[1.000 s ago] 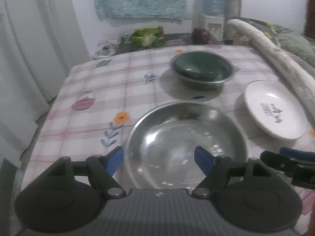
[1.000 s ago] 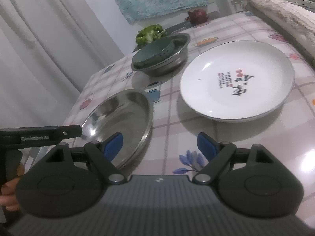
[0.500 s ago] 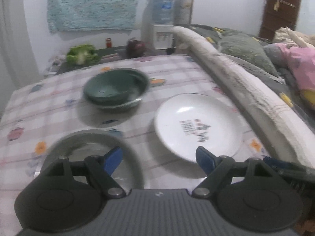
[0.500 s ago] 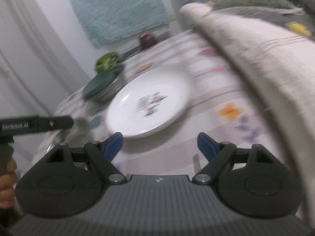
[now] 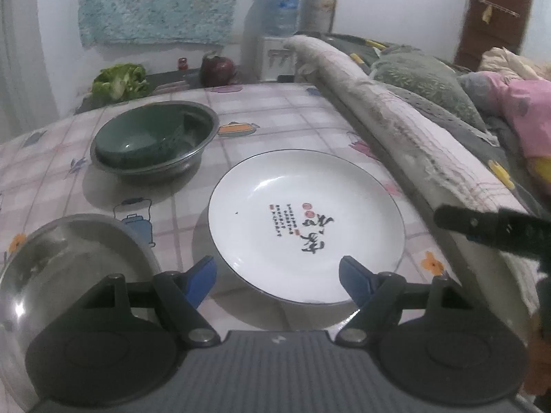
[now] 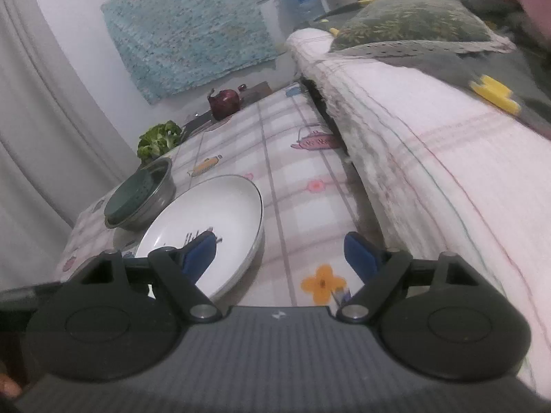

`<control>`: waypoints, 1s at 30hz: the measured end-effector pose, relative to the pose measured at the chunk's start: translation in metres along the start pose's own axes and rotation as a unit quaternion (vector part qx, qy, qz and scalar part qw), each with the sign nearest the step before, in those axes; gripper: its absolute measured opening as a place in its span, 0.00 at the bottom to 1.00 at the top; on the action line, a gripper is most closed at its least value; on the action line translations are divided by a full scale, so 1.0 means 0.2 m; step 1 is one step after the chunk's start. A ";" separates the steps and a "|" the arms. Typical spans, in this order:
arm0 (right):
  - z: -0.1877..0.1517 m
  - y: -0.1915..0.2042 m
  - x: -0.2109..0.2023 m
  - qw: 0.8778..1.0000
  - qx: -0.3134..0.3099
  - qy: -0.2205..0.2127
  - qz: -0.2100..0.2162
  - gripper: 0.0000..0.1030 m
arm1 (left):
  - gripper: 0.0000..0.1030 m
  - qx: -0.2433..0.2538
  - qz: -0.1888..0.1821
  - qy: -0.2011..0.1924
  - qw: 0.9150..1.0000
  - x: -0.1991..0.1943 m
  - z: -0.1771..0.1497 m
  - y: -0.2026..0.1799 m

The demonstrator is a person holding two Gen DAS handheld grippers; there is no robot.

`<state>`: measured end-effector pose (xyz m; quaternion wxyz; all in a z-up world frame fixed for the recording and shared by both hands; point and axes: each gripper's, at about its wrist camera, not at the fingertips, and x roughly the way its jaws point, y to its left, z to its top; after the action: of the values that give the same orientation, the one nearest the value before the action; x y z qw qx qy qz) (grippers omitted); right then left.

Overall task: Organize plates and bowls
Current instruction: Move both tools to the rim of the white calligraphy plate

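The left gripper [image 5: 277, 275] hangs wide open over the near rim of the white plate [image 5: 305, 225], beside a steel basin [image 5: 74, 258].

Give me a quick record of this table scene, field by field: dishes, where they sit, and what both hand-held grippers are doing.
surface: table with checked patterned cloth
white plate: white plate, printed with characters, flat on the cloth
green bowl: green bowl nested inside steel bowl, behind the plate
steel basin: steel basin, empty, left of the plate
left hand-held gripper: left hand-held gripper, open, facing the plate's near rim, holding nothing
right hand-held gripper: right hand-held gripper, open, at the plate's right edge, holding nothing
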<state>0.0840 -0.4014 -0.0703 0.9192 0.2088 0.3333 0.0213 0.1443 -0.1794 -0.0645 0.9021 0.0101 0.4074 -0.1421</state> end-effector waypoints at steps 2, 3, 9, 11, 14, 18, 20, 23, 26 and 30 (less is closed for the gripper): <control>0.04 0.01 0.07 1.000 -0.009 0.006 0.006 0.76 | 0.77 0.001 0.018 0.001 1.000 0.01 0.00 0.00; 0.06 0.02 0.10 1.000 -0.011 0.010 0.008 0.74 | 0.77 0.005 0.031 0.004 1.000 0.01 -0.01 -0.01; 0.13 0.06 0.29 0.999 -0.031 0.031 0.025 0.66 | 0.77 0.009 0.041 0.030 0.999 0.08 -0.02 0.01; 0.14 0.07 0.34 0.998 -0.036 0.037 0.026 0.64 | 0.77 0.004 0.039 0.035 0.999 0.10 -0.01 0.02; 0.15 0.08 0.39 0.998 -0.039 0.046 0.029 0.60 | 0.75 0.001 0.034 0.037 0.999 0.11 -0.01 0.04; 0.15 0.08 0.46 0.997 -0.044 0.057 0.028 0.53 | 0.67 0.003 0.029 0.048 0.998 0.17 0.00 0.04; 0.15 0.07 0.48 0.997 -0.039 0.059 0.032 0.49 | 0.65 0.004 0.024 0.053 0.998 0.19 0.01 0.04; 0.16 0.07 0.50 0.997 -0.043 0.056 0.031 0.42 | 0.65 0.009 0.025 0.053 0.998 0.22 0.02 0.04; 0.16 0.07 0.52 0.997 -0.044 0.060 0.032 0.32 | 0.61 0.007 0.021 0.055 0.998 0.24 0.04 0.04; 0.16 0.08 0.52 0.996 -0.051 0.066 0.036 0.30 | 0.60 0.007 0.018 0.051 0.999 0.26 0.05 0.05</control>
<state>0.1854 -0.3804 -0.1042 0.9031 0.1716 0.3842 0.0855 0.1868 -0.1849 -0.0964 0.8824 0.0310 0.4516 -0.1281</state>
